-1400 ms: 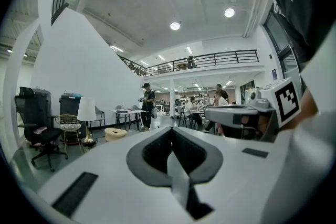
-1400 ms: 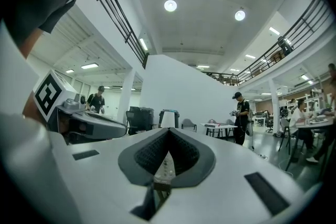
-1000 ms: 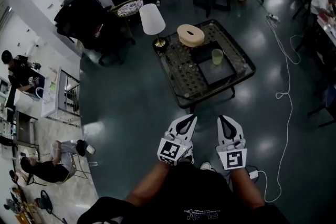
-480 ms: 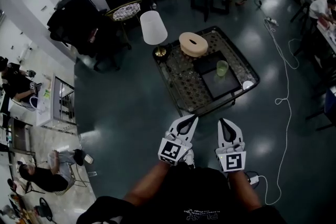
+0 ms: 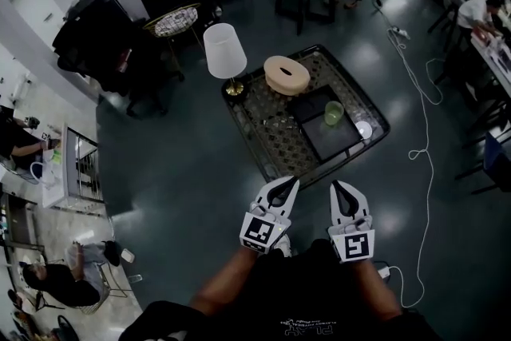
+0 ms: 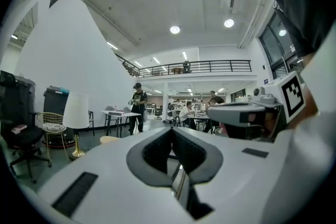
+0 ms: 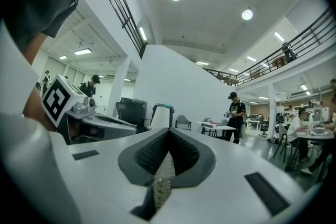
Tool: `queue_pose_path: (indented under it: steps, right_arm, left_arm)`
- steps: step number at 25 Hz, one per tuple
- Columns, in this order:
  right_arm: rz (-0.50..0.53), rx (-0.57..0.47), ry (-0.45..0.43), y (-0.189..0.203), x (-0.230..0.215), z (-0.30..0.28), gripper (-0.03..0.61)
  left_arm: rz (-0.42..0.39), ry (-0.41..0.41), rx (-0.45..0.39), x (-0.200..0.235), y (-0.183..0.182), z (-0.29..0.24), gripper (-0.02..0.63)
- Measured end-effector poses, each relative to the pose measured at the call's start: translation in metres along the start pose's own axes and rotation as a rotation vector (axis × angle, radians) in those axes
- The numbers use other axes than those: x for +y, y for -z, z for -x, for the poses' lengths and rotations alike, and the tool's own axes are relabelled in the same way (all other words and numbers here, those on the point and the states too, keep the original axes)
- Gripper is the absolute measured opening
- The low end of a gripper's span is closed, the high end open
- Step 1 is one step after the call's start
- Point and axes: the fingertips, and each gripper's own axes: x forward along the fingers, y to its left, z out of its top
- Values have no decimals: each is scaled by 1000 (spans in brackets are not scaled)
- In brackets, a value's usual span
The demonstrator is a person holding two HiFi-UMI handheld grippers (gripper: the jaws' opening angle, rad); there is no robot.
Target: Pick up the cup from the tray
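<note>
Facing cup (image 5: 333, 113) on tray (image 5: 336, 142)

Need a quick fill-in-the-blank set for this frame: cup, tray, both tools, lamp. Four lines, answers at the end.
1. The cup standing on the dark tray is ___ in colour.
2. The left tool and the right tool both have their jaws ___.
3. Between each tool's jaws there is ___.
4. The lamp has a ___ shade.

Missing words: green; shut; nothing; white.
</note>
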Motion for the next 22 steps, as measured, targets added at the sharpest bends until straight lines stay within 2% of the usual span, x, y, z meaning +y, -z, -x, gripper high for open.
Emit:
queue_pose_path:
  steps: [11,17,22]
  right_arm:
    - [-41,-26,5,-4,-34,-36,9]
    - [-59,-16,-15,7,-66,-53,9]
    - [-67,-17,-32,15,-104,-68,9]
  left_arm:
    - [-18,23,14,1,-8,-49,8]
    - [-60,-8,33,7,-6,-84,8]
    - [-33,-34,60,10,-1,-121,8]
